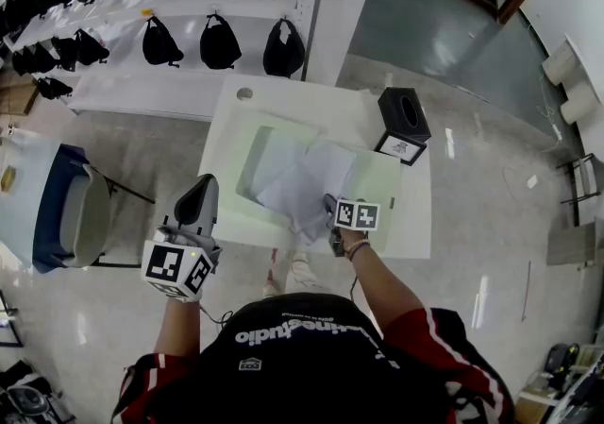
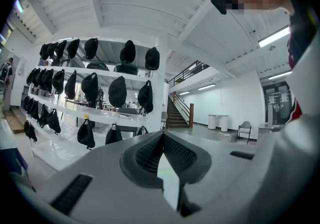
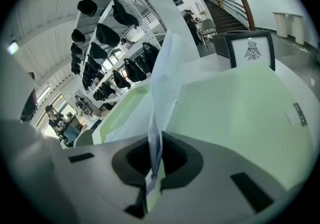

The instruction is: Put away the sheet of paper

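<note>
The right gripper (image 1: 327, 203) (image 3: 154, 154) has its jaws pressed together on the near edge of the white sheet of paper (image 1: 302, 181) (image 3: 162, 83). The left gripper (image 1: 203, 188) (image 2: 162, 135) holds nothing; its jaw tips meet.

Hand pose: the right forearm, in a red sleeve, reaches forward over the table's near edge, and the right gripper tilts downward toward the table top. The left gripper is held level, short of the table's near left corner, pointing at the shelving.

Paper orientation: the sheet lies creased on the pale green mat (image 1: 377, 186), with its pinched edge lifted off it. Its long axis runs from the jaws away and to the left across the mat. In the right gripper view it stands edge-on, rising from the jaws.

Surface and room: the mat covers a white rectangular table (image 1: 415, 233). A black tissue box (image 1: 404, 110) and a black-framed card (image 1: 401, 146) (image 3: 250, 51) stand at the far right corner. White shelves with black bags (image 1: 219, 42) (image 2: 117, 91) stand beyond. A blue chair (image 1: 57, 205) is to the left. The floor is pale and glossy.
</note>
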`<state>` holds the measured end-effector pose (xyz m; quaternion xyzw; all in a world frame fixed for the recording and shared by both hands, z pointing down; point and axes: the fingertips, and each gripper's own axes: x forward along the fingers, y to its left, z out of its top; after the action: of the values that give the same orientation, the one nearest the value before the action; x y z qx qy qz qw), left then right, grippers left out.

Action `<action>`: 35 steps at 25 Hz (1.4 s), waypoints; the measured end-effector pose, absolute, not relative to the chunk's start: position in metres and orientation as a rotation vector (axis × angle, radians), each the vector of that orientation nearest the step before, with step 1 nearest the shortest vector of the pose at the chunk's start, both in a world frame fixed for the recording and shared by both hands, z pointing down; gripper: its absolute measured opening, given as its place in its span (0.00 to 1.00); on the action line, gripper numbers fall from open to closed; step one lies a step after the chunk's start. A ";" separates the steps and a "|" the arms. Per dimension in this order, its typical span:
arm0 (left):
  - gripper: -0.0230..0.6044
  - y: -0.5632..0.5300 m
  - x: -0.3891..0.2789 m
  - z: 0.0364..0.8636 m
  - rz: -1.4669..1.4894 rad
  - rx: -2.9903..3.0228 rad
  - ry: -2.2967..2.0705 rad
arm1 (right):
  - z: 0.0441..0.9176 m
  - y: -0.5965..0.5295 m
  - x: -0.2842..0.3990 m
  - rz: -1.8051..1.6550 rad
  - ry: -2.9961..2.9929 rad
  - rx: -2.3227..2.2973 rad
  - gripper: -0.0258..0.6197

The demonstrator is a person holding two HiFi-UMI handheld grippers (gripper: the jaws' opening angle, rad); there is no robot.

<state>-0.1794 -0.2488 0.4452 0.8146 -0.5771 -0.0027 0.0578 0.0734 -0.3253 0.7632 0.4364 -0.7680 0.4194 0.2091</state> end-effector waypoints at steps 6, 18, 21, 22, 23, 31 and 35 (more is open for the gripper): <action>0.04 -0.248 -0.180 0.443 -0.007 2.461 -1.777 | 0.758 -0.336 0.063 1.138 -2.185 1.163 0.05; 0.04 -0.255 -0.192 0.437 -0.010 2.406 -1.898 | 0.763 -0.360 0.036 1.176 -2.232 1.016 0.05; 0.04 -0.259 -0.192 0.436 -0.005 2.402 -1.910 | 0.771 -0.362 0.035 1.223 -2.224 0.987 0.05; 0.04 -0.260 -0.191 0.435 -0.003 2.403 -1.911 | 0.773 -0.363 0.035 1.241 -2.218 0.983 0.05; 0.04 -0.261 -0.191 0.434 -0.003 2.404 -1.911 | 0.776 -0.364 0.036 1.255 -2.214 0.980 0.05; 0.04 -0.267 -0.197 0.432 0.001 2.400 -1.914 | 0.777 -0.371 0.021 1.277 -2.222 0.965 0.05; 0.04 -0.269 -0.202 0.431 0.006 2.392 -1.927 | 0.779 -0.373 0.011 1.286 -2.216 0.958 0.05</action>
<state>-0.2018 -0.2692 0.4307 0.7783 -0.6269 0.0020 0.0352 0.0107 -0.3728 0.7790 0.3430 -0.7935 0.4606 0.2015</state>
